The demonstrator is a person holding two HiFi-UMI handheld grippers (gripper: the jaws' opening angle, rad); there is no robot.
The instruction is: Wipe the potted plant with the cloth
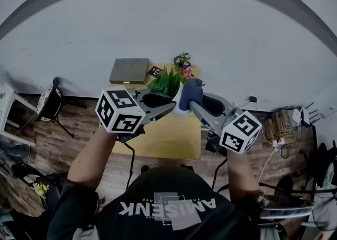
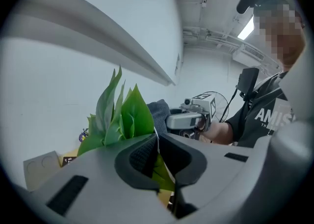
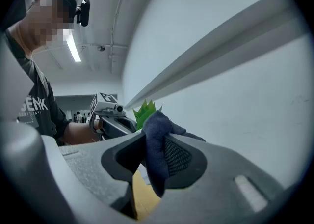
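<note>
Blue-grey cloth (image 1: 192, 92) clenched in right gripper (image 1: 195, 105), touching potted plant (image 1: 168, 82) on its right side; left gripper (image 1: 171, 106) pinches the plant's left edge, jaws nearly together.

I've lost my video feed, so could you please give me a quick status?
Left hand-held gripper shut on plant. Right hand-held gripper shut on cloth, beside the plant. Nothing in the way.
</note>
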